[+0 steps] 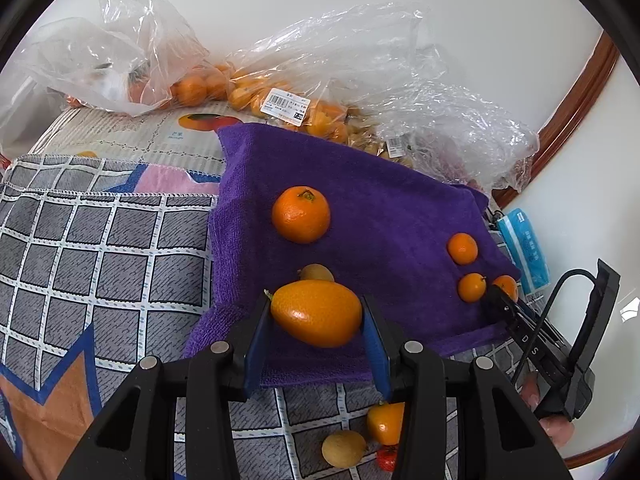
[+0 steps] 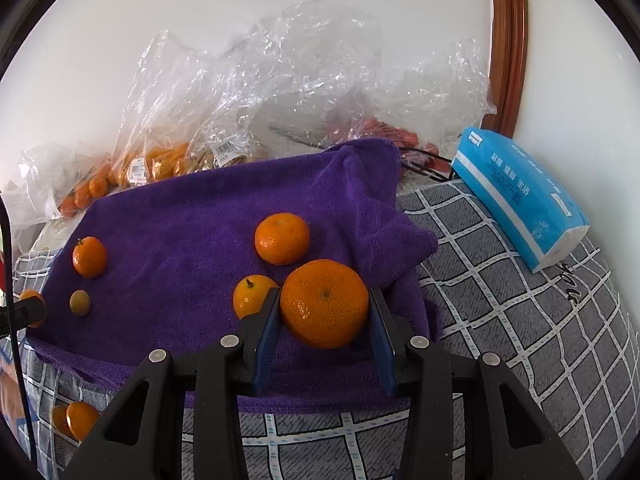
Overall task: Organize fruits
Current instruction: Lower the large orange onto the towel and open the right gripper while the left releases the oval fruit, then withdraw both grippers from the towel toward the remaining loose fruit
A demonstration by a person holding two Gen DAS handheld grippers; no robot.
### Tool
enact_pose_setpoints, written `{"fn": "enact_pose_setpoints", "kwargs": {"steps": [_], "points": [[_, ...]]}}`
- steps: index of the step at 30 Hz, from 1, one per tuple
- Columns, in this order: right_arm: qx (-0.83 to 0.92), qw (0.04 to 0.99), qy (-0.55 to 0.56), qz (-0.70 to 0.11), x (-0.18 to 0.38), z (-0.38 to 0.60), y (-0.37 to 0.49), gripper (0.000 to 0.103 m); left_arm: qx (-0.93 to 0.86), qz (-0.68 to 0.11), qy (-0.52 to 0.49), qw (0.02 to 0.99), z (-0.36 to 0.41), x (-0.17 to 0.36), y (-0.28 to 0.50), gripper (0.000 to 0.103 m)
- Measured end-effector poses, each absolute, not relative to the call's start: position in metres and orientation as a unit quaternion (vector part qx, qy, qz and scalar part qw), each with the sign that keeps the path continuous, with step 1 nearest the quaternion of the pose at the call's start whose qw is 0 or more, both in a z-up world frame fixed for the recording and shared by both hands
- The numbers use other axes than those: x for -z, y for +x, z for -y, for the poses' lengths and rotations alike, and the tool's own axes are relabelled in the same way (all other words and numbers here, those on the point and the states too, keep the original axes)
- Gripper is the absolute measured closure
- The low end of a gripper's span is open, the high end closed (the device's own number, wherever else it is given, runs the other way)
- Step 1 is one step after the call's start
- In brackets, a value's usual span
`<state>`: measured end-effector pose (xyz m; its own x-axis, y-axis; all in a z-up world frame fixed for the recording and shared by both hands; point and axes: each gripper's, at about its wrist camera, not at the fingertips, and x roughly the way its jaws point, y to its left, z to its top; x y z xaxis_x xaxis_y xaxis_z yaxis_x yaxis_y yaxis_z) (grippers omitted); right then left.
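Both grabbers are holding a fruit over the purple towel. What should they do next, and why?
Probably lower both onto the purple towel and let go: the left gripper pinches an oval kumquat, the right gripper a mandarin, beside fruit already lying there.

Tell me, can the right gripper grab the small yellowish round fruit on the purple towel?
Probably not now: the right gripper is shut on a big round orange mandarin, and the small yellowish round fruit lies far across the purple towel.
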<state>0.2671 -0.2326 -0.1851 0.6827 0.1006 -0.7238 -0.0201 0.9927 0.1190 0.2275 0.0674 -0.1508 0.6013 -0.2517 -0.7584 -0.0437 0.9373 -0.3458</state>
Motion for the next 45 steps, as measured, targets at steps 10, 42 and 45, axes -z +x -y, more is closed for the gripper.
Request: {"fn": "enact_pose_setpoints", "kwargs": {"steps": [10, 42, 45], "points": [[-0.037, 0.913, 0.039, -0.405, 0.19, 0.228, 0.268, 0.061, 0.043, -0.45, -0.117, 0.884, -0.048, 0.153, 0.229, 0.062], [-0.046, 0.93, 0.007, -0.365, 0.125, 0.224, 0.192, 0.051, 0.021, -0.41, -0.065, 0.91, -0.061, 0.118, 0.176, 0.056], [-0.045, 0.93, 0.006, -0.365, 0.122, 0.22, 0.179, 0.051, 0.02, -0.404, -0.071, 0.912, -0.064, 0.114, 0.159, 0.056]]}}
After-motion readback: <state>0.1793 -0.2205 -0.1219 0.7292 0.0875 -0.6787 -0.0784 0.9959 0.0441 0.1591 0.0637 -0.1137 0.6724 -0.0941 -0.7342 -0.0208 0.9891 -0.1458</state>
